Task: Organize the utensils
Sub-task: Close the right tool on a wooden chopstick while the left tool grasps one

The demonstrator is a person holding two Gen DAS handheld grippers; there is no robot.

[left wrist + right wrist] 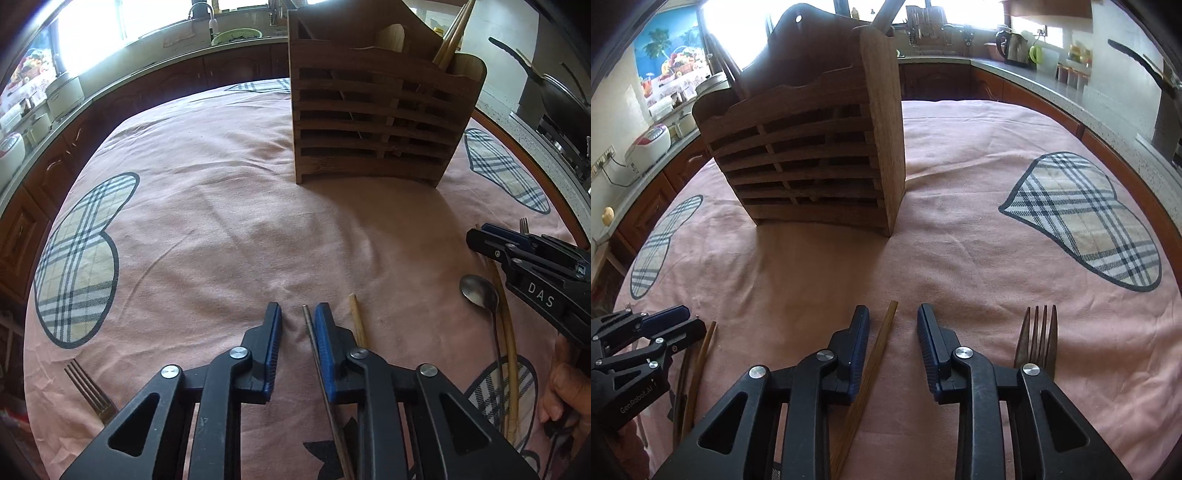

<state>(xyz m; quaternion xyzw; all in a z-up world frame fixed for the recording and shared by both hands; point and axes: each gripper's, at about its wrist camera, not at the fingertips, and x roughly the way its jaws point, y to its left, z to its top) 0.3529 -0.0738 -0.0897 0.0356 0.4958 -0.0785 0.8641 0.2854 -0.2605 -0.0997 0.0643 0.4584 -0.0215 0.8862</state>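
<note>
Pink cloth with plaid heart patches point(207, 206) covers the table, ringed by dark wooden kitchen cabinets and a grey counter under a bright window point(92, 33). At upper centre of both views stands the slatted wooden utensil holder point(376, 122), chopsticks rising from its right compartment. The left gripper point(298, 314) is narrow but not pinching: a thin metal chopstick point(314, 339) lies against its right pad. The right gripper point(893, 317), partly open, straddles a brown wooden chopstick point(877, 354) beside its left pad. A steel fork point(1038, 336) lies lower right, a metal spoon point(480, 291) near the right edge.
</note>
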